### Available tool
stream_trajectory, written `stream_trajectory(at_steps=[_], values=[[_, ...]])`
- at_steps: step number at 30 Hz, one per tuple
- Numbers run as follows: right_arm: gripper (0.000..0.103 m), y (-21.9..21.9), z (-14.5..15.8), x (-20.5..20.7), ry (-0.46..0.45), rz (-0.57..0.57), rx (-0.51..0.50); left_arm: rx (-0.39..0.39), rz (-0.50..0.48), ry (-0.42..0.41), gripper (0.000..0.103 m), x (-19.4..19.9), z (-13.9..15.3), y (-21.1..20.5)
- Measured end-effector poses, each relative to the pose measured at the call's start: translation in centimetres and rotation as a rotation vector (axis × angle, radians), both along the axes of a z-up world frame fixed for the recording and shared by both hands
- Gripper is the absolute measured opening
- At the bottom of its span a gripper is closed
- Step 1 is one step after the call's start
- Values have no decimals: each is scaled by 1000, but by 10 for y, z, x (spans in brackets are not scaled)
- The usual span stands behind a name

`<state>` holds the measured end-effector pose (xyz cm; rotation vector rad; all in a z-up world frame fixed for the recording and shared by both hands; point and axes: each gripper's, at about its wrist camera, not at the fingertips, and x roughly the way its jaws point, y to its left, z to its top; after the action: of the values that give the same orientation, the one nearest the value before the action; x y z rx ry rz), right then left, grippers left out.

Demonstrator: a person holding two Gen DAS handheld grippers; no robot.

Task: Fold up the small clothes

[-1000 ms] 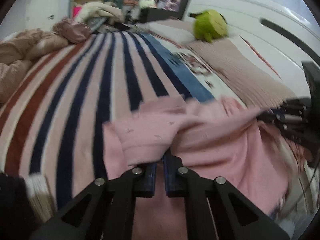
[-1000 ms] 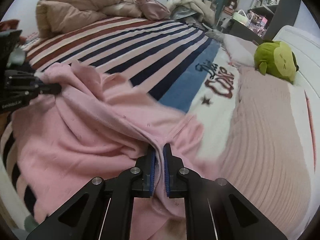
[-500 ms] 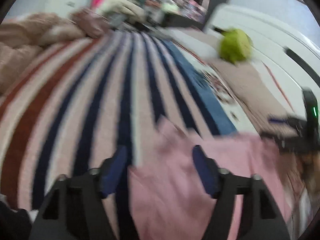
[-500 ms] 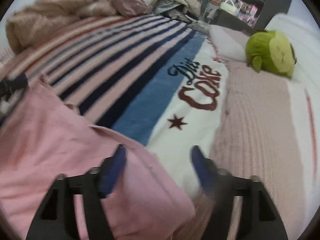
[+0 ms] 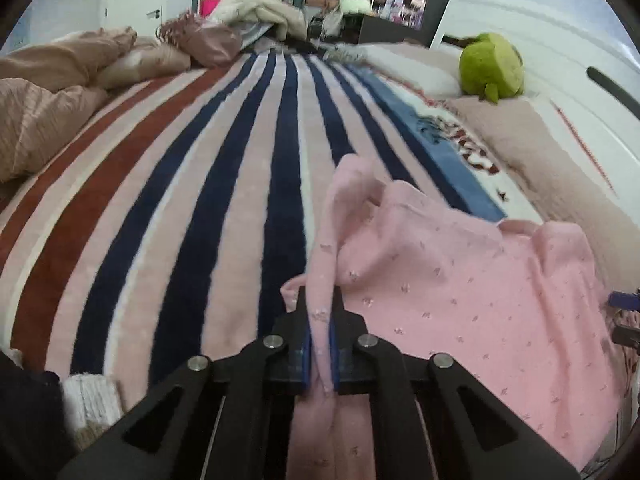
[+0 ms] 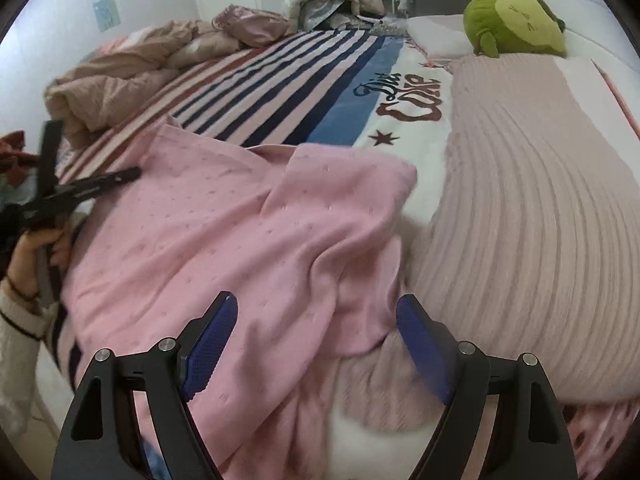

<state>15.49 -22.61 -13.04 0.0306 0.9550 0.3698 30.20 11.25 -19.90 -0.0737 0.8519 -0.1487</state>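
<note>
A small pink knit garment [image 5: 460, 280] lies spread on the striped bed cover [image 5: 180, 200], its right part over a ribbed pink blanket. My left gripper [image 5: 320, 344] is shut on a long fold of the garment at its left edge, and the pinched strip runs forward between the blue pads. In the right wrist view the garment [image 6: 224, 232] fills the centre. My right gripper [image 6: 316, 344] is open and empty, hovering just above the garment's near right part. The left gripper [image 6: 128, 174] shows there at the far left, held by a hand.
A green plush toy [image 6: 516, 20] sits by the pillows at the headboard. A ribbed pink blanket [image 6: 540, 200] covers the bed's right side. A rumpled beige duvet [image 5: 52, 92] and piled clothes lie at the far left. Shelves stand beyond the bed.
Both grippers let go of the garment and opened half a second ago. Since then the left gripper has shut on a fold at the left edge; the right stays open.
</note>
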Motion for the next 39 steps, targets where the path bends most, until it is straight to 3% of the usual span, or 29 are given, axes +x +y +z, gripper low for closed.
stream_trajectory(at_steps=[3,5,8,9,10,12,14,16,20,21,23,27,29,34,39], values=[[79,-3,-5,-9,24,-31,15,-30,-19,4,19,-6,3,-1],[79,-6,-12,-13,54,-32,90,-72,-50,-5,45,-18,9,2],[76,-2,-23,-8,88,-35,169,-58,-90,40,47,-23,7,-4],[55,2,-29,-4,96,-42,174,-50,-96,53,41,-23,4,-8],[38,7,-34,0,106,-50,166,-22,-95,62,6,-24,-1,-11],[14,14,-39,2,101,-99,137,55,-44,34,3,-32,-4,-10],[11,15,-31,-3,75,-117,92,64,5,8,3,-35,-2,-2],[10,13,-20,-12,43,-132,55,47,42,28,3,-35,-1,4],[12,18,-25,-20,59,-131,27,97,20,52,11,-38,0,-14],[17,20,-26,-21,56,-130,22,90,16,44,17,-41,3,-16],[25,20,-22,-26,47,-140,33,55,21,31,48,-51,11,-14],[42,17,-3,-47,-17,-136,81,23,-12,-2,59,-79,34,-10],[49,21,7,-59,-52,-120,99,0,-22,-45,71,-103,53,-8],[50,44,25,-88,-124,-28,125,-80,-16,-97,83,-171,75,5],[50,75,34,-115,-201,93,128,-132,16,-58,87,-223,55,14]])
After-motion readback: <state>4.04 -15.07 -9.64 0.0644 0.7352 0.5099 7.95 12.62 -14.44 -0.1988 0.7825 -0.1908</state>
